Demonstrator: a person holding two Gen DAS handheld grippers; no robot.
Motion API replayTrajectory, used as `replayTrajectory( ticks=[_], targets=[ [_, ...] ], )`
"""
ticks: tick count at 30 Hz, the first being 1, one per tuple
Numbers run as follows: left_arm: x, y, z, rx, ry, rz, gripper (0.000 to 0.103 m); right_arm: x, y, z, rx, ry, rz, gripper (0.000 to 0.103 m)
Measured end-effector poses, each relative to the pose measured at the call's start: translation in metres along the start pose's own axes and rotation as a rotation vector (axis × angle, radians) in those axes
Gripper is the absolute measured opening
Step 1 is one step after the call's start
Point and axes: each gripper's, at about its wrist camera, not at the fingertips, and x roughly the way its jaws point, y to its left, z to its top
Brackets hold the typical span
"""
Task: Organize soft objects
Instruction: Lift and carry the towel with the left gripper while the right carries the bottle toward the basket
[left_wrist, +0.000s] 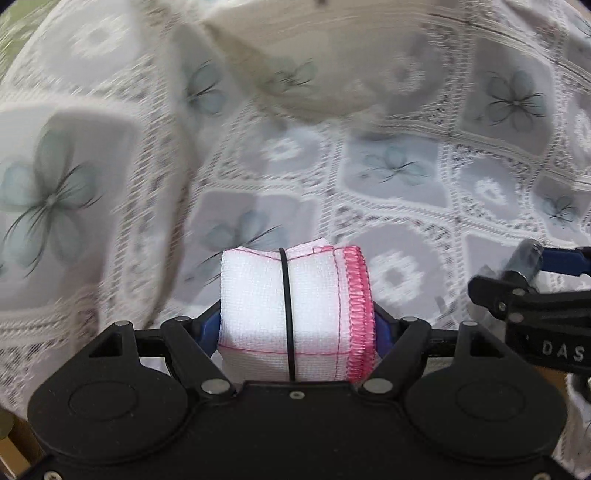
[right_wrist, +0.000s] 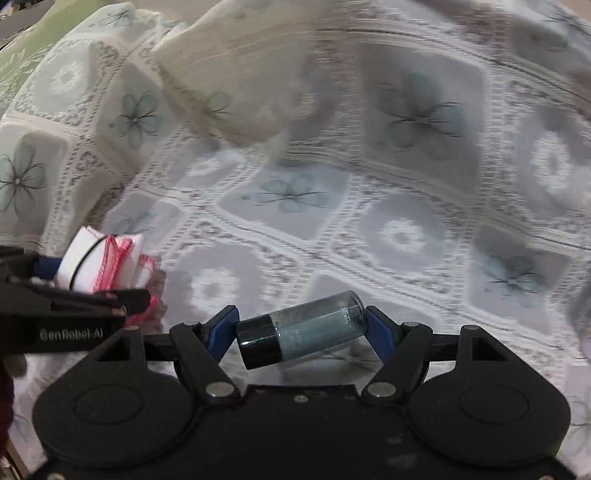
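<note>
A rolled white cloth (left_wrist: 295, 314) with a pink stitched hem and a thin black band around it sits between the blue pads of my left gripper (left_wrist: 295, 325), which is shut on it. The same cloth roll (right_wrist: 99, 262) shows at the left of the right wrist view, held above the bed. My right gripper (right_wrist: 301, 332) is shut on a small clear bottle (right_wrist: 306, 332) with a dark cap, gripped end to end and lying crosswise. That bottle (left_wrist: 524, 258) and the right gripper's arm appear at the right edge of the left wrist view.
Below both grippers spreads a bedspread (left_wrist: 388, 206) with grey squares, lace bands and pale blue flowers. A cream cloth (left_wrist: 314, 55) lies crumpled at the far side. A green patterned surface (right_wrist: 22, 48) shows at the far left. Both views are motion-blurred.
</note>
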Motion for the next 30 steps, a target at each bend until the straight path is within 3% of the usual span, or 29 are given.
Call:
replayTrajectory(
  ticks=[13, 22, 30],
  targets=[
    [-0.028, 0.06, -0.041, -0.066, -0.009, 0.06, 0.071, 0.003, 0.075, 0.001, -0.026, 0.012, 0.11, 0.073],
    [-0.062, 0.061, -0.075, -0.034, -0.044, 0.123, 0.071, -0.028, 0.096, -0.028, -0.046, 0.013, 0.174, 0.073],
    [-0.091, 0.044, -0.109, -0.012, -0.04, 0.114, 0.071, -0.071, 0.085, -0.073, -0.014, 0.015, 0.202, 0.073]
  ],
)
